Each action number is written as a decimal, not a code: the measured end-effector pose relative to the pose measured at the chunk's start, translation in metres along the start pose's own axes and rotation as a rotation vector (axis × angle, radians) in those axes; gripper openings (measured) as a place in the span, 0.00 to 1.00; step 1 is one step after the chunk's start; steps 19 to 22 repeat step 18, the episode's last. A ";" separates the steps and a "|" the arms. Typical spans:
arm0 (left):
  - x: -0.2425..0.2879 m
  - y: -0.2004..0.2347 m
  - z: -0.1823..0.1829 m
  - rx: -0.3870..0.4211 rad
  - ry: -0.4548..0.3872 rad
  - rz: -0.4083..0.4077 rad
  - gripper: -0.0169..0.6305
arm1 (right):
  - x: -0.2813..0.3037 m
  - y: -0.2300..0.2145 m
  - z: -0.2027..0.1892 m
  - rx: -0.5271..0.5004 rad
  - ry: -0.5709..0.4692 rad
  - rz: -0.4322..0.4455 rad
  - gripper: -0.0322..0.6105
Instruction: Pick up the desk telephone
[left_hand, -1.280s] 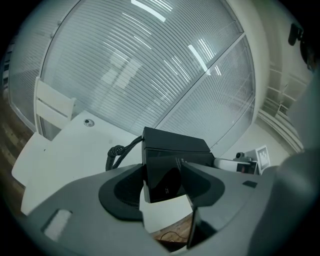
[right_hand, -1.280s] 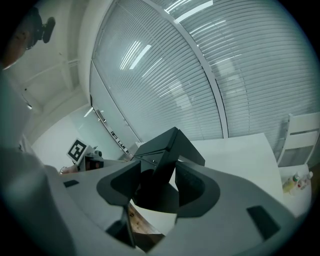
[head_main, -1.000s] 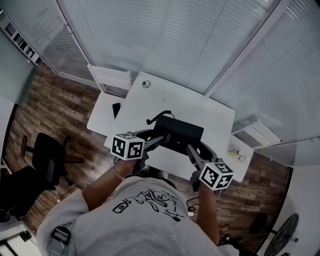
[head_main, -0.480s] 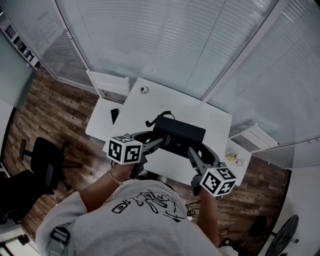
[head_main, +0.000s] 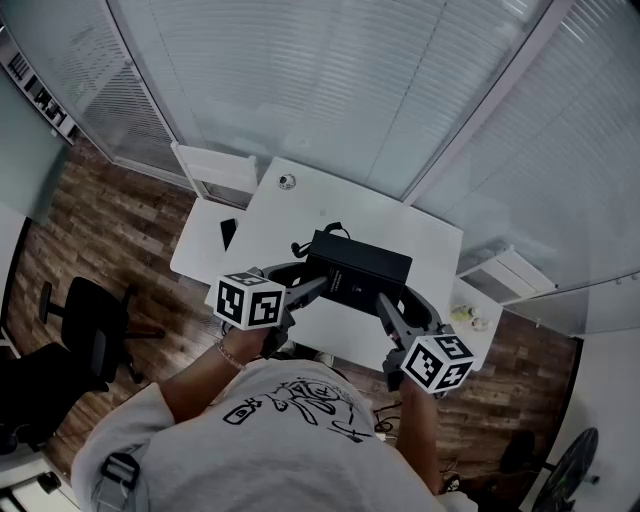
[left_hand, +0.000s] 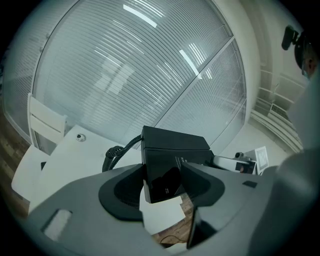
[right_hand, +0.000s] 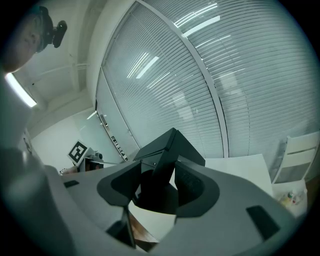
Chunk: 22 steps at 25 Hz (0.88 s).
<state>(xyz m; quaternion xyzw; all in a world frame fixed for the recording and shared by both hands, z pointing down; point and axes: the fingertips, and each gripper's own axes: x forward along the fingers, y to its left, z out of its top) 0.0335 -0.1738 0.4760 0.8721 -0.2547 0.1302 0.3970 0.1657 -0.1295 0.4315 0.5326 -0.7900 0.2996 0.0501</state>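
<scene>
- While clamping the desk telephone (head_main: 357, 268) from both ends, apply equal squeeze. Left gripper (head_main: 318, 283) closed on the left end, right gripper (head_main: 385, 303) closed on the right end, with the black body pinched between each pair of jaws.
- Raise both sides together and level. Judged tilted in the right gripper view, so correct that before going higher.
- Judged to sit just above the near edge of the white desk (head_main: 300, 215), centre of the head view. Confirm clearance underneath before any sideways move.
- Watch the coiled cord (head_main: 305, 241) trailing from the telephone's far left corner. Allow slack and avoid snagging it on the left jaws.
- Steer clear of the dark flat item (head_main: 227, 233) on the side table (head_main: 195, 250), left of centre, and the small round fitting (head_main: 287, 181) at the desk's far corner.
- Disregard the white chair (head_main: 215, 172) behind the desk, the black office chair (head_main: 85, 315) at left and the low shelf (head_main: 500, 270) at right, all well apart.
- Beyond, only blinds (head_main: 330, 80) across the upper frame, posing no obstruction.
</scene>
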 end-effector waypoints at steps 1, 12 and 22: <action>0.000 0.000 0.000 0.002 0.000 0.000 0.38 | 0.000 0.000 0.000 0.003 -0.001 0.001 0.37; 0.000 0.001 -0.001 -0.008 -0.007 -0.010 0.38 | 0.001 -0.001 0.001 0.008 -0.014 0.000 0.37; 0.001 0.002 -0.001 -0.013 -0.008 -0.013 0.38 | 0.002 -0.001 0.001 0.005 -0.014 -0.004 0.37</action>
